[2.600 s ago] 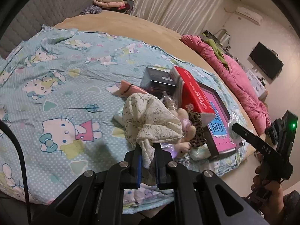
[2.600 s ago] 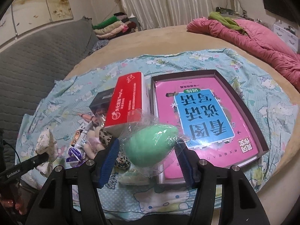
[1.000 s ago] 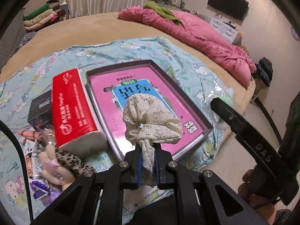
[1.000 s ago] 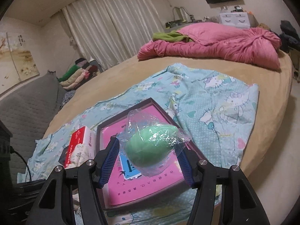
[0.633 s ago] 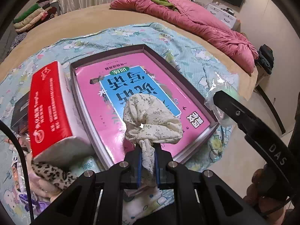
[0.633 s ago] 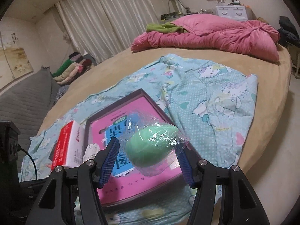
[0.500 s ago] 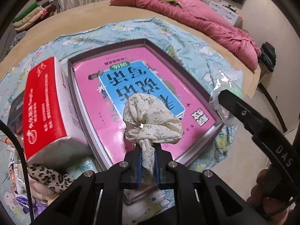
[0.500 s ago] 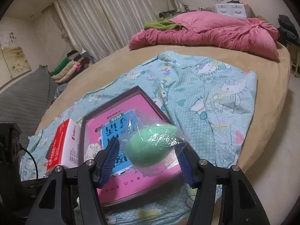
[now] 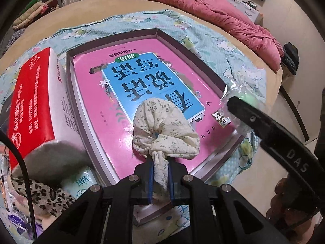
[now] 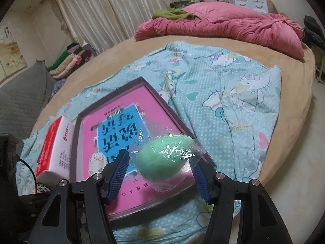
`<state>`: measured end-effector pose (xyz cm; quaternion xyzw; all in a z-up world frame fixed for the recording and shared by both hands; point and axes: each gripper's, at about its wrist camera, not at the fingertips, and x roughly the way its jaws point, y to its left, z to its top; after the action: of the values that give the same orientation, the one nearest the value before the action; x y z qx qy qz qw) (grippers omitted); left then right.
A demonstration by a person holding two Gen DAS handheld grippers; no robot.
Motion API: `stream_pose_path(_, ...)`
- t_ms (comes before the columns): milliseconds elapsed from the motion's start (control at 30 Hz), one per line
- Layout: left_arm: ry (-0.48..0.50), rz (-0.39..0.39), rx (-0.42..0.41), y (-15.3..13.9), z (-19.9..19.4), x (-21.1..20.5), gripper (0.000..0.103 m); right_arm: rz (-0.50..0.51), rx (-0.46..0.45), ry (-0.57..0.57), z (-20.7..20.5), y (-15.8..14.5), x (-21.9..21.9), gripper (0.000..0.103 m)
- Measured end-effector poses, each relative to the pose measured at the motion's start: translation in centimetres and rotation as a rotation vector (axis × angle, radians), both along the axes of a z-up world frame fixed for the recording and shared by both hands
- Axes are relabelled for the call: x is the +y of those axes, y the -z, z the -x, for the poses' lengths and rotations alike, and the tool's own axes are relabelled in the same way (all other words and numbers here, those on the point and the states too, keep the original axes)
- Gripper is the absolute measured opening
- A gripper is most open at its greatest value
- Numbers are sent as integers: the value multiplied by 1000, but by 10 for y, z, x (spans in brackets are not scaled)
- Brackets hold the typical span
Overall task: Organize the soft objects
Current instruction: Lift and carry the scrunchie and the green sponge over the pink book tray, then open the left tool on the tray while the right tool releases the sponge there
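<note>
My left gripper [image 9: 160, 180] is shut on a cream floral scrunchie [image 9: 162, 130] and holds it over the near part of a shallow purple box [image 9: 113, 31] with a pink and blue book inside. My right gripper [image 10: 160, 174] is shut on a green sponge in a clear plastic wrapper [image 10: 165, 156], held above the box's near right corner [image 10: 130, 213]. The scrunchie also shows in the right wrist view [image 10: 97, 160]. The right gripper's finger [image 9: 264, 126] crosses the left wrist view at the right.
A red and white tissue pack [image 9: 34, 103] lies left of the box on a Hello Kitty sheet [image 10: 233, 93]. A leopard-print soft toy [image 9: 38, 193] and small packets lie at the near left. A pink quilt [image 10: 223, 26] is at the far side of the bed.
Both grippers have moved from the pile at the left to over the box, carrying the scrunchie and the sponge. In the last half second the left gripper has come closer to the book.
</note>
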<state>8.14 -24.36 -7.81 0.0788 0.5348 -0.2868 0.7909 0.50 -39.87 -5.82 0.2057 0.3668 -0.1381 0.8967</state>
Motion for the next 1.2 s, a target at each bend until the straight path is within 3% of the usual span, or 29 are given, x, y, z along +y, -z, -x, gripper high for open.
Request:
stream_pose_path(700, -35, 25, 3, 0, -3, 11, 13, 50, 79, 8, -12, 16, 2, 65)
stream_pose_path(1100, -30, 46, 19, -2, -2, 11, 26, 47, 59, 14, -9, 11, 2, 72)
stream_pose_path(1200, -28, 51, 15, -4, -1, 11, 36, 46, 40, 21, -6, 6, 1, 74)
